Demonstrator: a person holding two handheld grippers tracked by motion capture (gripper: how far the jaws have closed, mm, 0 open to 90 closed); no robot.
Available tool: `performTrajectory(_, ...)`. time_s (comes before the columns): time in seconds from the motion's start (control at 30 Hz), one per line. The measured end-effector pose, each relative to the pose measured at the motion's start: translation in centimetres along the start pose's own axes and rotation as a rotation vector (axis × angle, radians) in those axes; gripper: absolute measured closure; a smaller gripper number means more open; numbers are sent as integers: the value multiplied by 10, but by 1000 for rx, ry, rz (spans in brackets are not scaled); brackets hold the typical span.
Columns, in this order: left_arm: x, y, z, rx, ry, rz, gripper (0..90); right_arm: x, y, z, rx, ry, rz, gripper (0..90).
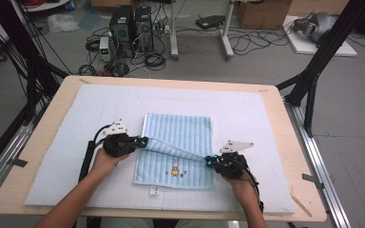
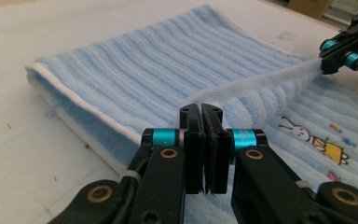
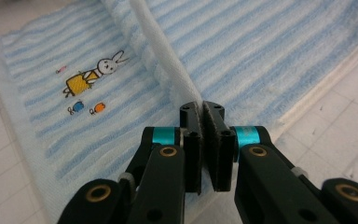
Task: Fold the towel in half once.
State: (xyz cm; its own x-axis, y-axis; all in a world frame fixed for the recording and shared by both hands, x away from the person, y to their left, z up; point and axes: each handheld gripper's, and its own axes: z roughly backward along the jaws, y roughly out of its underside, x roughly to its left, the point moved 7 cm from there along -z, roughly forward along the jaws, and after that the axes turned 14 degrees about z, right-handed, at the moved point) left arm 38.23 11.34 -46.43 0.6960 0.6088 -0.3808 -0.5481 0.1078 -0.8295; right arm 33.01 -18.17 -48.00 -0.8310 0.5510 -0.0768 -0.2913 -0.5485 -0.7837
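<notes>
both tools (image 1: 145, 141) pinch towel (image 1: 180, 130) edge.

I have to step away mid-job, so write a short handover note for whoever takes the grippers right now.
Left gripper: shut on the towel, at the left end of its white hem.
Right gripper: shut on the same hem at the right end.
Towel: blue, striped, rabbit print toward the near edge, lying on the white mat. The hem is pulled taut between the grippers, across the towel's middle.
Done: both corners gripped and lifted.
Left: probably carry the hem over to finish the fold, lay it flat, release.
</notes>
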Motion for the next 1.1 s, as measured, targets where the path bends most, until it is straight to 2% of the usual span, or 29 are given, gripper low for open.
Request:
performTrajectory(0.1, -5, 0, 5, -27, 18, 12, 872, -1, 0, 3, -7, 19, 6, 862)
performTrajectory(0.23, -8, 7, 9, -25, 15, 3, 872, 1, -2, 8, -26, 32, 8, 862)
performTrajectory(0.43, -16, 13, 18, -48, 29, 23, 871, 8, -2, 15, -43, 46, 7, 862)
performTrajectory(0.63, -28, 19, 29, -63, 32, 7, 871, 18, 0, 21, -45, 64, 6, 862)
performTrajectory(1.0, -45, 35, 43, -55, 40, -2, 871, 36, 4, 31, -48, 73, 22, 860)
performTrajectory(1.1, -49, 41, 45, -39, 41, -6, 870, 40, 6, 34, -41, 75, 26, 860)
